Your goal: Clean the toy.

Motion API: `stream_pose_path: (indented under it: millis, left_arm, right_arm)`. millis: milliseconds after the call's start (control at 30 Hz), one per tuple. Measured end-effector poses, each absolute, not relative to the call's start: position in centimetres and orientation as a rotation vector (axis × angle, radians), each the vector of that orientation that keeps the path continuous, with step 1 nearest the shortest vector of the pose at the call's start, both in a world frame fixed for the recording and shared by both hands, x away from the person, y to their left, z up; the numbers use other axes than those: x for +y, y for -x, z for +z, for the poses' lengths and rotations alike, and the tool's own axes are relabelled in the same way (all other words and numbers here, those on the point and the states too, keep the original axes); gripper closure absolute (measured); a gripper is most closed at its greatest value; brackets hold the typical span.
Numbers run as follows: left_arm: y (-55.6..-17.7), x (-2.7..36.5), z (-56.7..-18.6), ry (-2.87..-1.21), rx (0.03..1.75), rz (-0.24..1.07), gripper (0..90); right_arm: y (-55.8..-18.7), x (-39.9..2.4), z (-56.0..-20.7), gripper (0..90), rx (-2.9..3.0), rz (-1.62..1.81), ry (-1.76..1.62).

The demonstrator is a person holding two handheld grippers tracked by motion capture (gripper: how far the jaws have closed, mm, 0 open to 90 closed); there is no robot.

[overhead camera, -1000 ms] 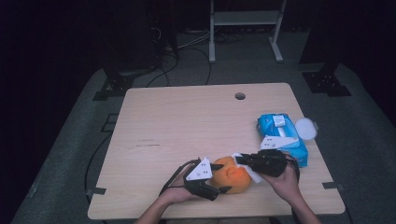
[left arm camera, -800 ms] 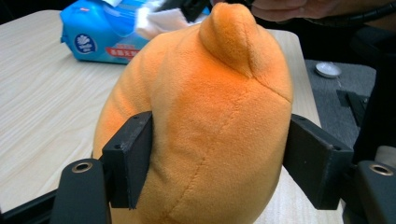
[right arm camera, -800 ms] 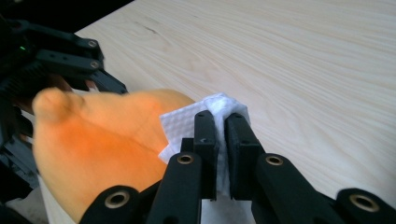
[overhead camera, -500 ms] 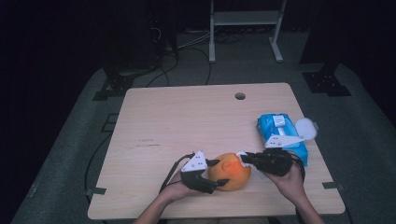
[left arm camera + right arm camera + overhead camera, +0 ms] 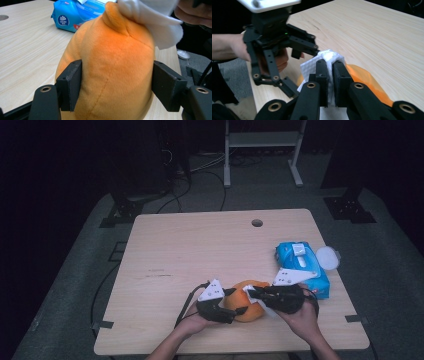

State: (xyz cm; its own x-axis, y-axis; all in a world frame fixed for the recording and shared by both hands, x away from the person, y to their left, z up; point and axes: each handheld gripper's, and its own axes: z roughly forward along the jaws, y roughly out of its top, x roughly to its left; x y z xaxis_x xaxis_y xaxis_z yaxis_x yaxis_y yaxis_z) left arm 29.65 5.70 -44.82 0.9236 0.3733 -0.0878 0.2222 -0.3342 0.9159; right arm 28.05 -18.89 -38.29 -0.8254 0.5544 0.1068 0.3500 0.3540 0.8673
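Left gripper (image 5: pixel 116 85) clamped on orange plush (image 5: pixel 110 75) at the table's (image 5: pixel 200 250) near edge, jaws having just closed a little further. Right gripper (image 5: pixel 330 75) pinching white wipe (image 5: pixel 325 60) against the plush's top. Blue wipe pack (image 5: pixel 300 265) just beside, to the right.

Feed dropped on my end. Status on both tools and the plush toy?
Left tool clamped on orange plush toy. Right tool shut on white wipe, pressed to the toy's top. Blue wipes pack beside, apart, not obstructing.
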Motion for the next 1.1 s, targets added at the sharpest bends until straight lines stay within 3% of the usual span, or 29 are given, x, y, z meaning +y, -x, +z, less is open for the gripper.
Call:
stream_pose_path:
  millis: [200, 467, 500, 600, 667, 833, 1000, 1100]
  left_arm:
    - [-29.7, 6.1, -44.8, -1.935, 0.391, 0.154, 28.1]
    - [-31.0, 6.8, -45.8, -1.953, 0.365, 0.119, 8.8]
    - [-30.9, 6.7, -45.8, -1.952, 0.357, 0.116, 9.9]
    - [-30.6, 7.0, -44.4, -1.958, 0.338, 0.153, 30.1]
    - [-30.5, 7.5, -42.9, -1.950, 0.314, 0.192, 35.6]
    - [-30.4, 9.0, -40.5, -2.004, 0.344, 0.351, 37.1]
    - [-30.5, 8.9, -42.7, -2.055, 0.420, 0.325, 35.8]
    - [-29.3, 8.0, -42.4, -2.097, 0.359, 0.353, 34.9]
  right_arm:
    - [-29.4, -21.2, -39.5, 82.7, 2.397, 1.407, -0.967]
    - [-29.7, -21.5, -39.9, 82.8, 2.435, 1.466, -0.988]
    - [-29.6, -21.2, -39.8, 82.9, 2.436, 1.467, -0.977]
    - [-29.5, -20.9, -39.4, 83.1, 2.408, 1.488, -0.979]
    - [-29.9, -21.0, -39.1, 83.2, 2.380, 1.569, -1.004]
    - [-31.7, -19.5, -38.9, 83.3, 2.326, 1.624, -1.031]
    - [-34.3, -18.0, -41.7, 83.3, 2.441, 1.512, -1.109]
    - [-34.0, -18.9, -41.2, 83.2, 2.402, 1.560, -1.123]
